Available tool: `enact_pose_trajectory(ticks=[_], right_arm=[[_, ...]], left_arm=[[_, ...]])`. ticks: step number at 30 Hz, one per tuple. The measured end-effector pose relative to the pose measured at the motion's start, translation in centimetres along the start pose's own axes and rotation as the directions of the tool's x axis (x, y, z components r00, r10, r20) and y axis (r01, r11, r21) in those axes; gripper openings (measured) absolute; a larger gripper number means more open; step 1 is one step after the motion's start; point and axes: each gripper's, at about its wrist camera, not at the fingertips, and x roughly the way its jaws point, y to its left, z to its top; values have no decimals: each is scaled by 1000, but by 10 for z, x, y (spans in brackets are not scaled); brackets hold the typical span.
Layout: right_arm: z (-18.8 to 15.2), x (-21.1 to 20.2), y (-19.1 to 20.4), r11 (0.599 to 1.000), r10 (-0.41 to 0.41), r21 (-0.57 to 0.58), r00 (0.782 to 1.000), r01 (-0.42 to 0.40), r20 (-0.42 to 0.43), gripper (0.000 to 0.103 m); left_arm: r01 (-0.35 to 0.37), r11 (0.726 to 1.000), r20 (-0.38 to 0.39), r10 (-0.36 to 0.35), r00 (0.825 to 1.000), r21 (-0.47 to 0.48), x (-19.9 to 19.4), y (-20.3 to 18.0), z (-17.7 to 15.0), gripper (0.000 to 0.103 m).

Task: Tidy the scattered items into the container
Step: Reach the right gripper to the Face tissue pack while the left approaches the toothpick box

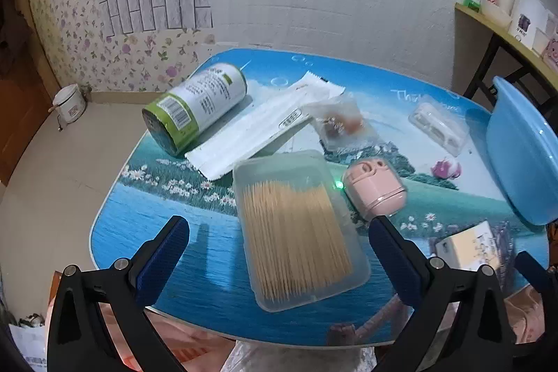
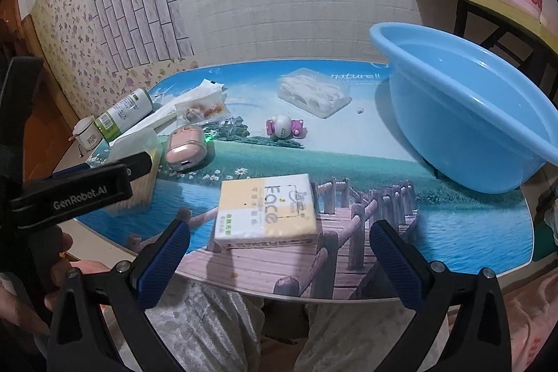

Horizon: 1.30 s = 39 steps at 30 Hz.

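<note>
My left gripper (image 1: 279, 243) is open, its jaws either side of a clear toothpick box (image 1: 300, 229) on the table, not touching it. My right gripper (image 2: 279, 243) is open, just in front of a yellow and white tissue pack (image 2: 266, 211). The blue basin (image 2: 464, 114) stands empty at the table's right; it also shows in the left wrist view (image 1: 523, 152). Scattered items: a green and white can (image 1: 195, 108) on its side, a white sachet (image 1: 258, 124), a snack packet (image 1: 340, 124), a pink earbud case (image 1: 375, 189), a clear blister pack (image 2: 314, 91), a pink toy (image 2: 284, 127).
The table (image 2: 348, 162) has a printed lake scene and a near edge just below both grippers. A shelf (image 2: 488, 2) with cups and jars stands behind the basin. A small white pot (image 1: 69, 103) sits on the floor at the left.
</note>
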Motion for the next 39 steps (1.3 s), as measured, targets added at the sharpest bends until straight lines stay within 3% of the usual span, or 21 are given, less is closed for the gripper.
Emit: enact_pose_trajectory(ticks=[8, 19, 30, 34, 39], right_arm=[[-1, 4, -2, 1000, 0, -3, 1000, 0, -3, 103], [-2, 7, 3, 1000, -6, -16, 1000, 7, 2, 103], [0, 12, 6, 1000, 5, -20, 999, -5, 35, 103], [2, 16, 5, 1000, 13, -20, 999, -12, 43, 103], [7, 22, 7, 999, 15, -44, 998, -12, 67, 103]], left_arm=[[-28, 998, 4, 28, 1000, -50, 10, 4, -4, 103], [-56, 998, 35, 57, 998, -35, 13, 9, -12, 103], [-4, 1000, 101, 2, 995, 25, 10, 16, -15, 102], [35, 998, 120, -40, 992, 47, 8, 16, -17, 92], [39, 997, 132, -47, 990, 68, 9, 14, -19, 91]])
